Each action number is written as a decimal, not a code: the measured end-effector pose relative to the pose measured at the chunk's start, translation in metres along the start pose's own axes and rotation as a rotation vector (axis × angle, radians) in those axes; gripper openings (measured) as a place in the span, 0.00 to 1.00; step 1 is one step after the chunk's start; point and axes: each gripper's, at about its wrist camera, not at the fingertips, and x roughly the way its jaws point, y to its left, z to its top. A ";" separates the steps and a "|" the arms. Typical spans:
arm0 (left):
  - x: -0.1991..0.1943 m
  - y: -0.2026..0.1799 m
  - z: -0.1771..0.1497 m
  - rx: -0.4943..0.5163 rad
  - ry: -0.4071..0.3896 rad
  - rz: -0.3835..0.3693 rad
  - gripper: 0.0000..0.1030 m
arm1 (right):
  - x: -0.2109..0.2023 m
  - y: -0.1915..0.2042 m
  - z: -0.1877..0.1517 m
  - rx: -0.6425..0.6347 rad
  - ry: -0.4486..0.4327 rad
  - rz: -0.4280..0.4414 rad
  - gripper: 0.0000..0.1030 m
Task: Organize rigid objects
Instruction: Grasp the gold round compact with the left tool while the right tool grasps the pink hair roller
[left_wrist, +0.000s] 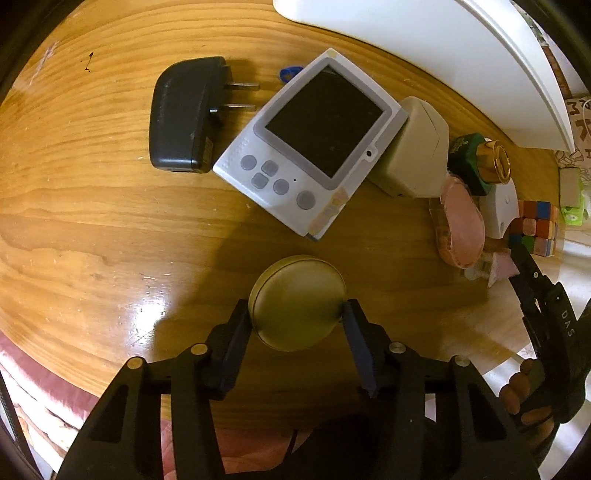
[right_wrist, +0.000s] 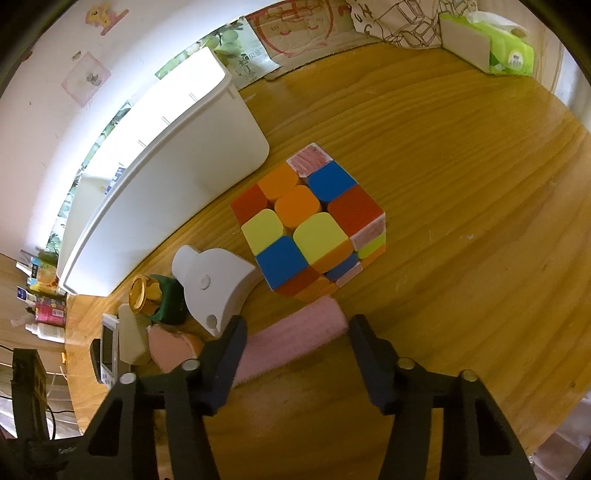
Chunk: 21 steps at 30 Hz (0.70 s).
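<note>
My left gripper (left_wrist: 295, 314) is shut on a round gold tin (left_wrist: 297, 301), its pads against the tin's two sides, above the wooden table (left_wrist: 92, 221). Beyond it lie a white handheld device with a dark screen (left_wrist: 314, 147) and a black plug adapter (left_wrist: 184, 114). My right gripper (right_wrist: 293, 328) is open around a pink fuzzy block (right_wrist: 291, 339) lying on the table between its fingers. A colour cube (right_wrist: 306, 221) sits just beyond, with a white plastic piece (right_wrist: 214, 284) to its left.
A long white bin (right_wrist: 166, 177) stands along the wall, also showing in the left wrist view (left_wrist: 424, 48). A beige block (left_wrist: 413, 147), a green bottle with gold cap (left_wrist: 480, 162), a pink oval piece (left_wrist: 461, 221) and a tissue box (right_wrist: 491, 40) are nearby.
</note>
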 end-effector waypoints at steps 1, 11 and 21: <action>-0.003 0.006 0.003 0.000 -0.001 -0.002 0.53 | 0.000 -0.001 0.000 0.000 0.001 0.004 0.49; 0.002 0.001 -0.006 -0.019 -0.018 -0.006 0.51 | -0.003 -0.003 -0.006 -0.018 0.027 0.026 0.39; 0.004 -0.003 -0.035 -0.034 -0.035 0.012 0.47 | -0.014 -0.009 -0.014 -0.065 0.038 0.057 0.35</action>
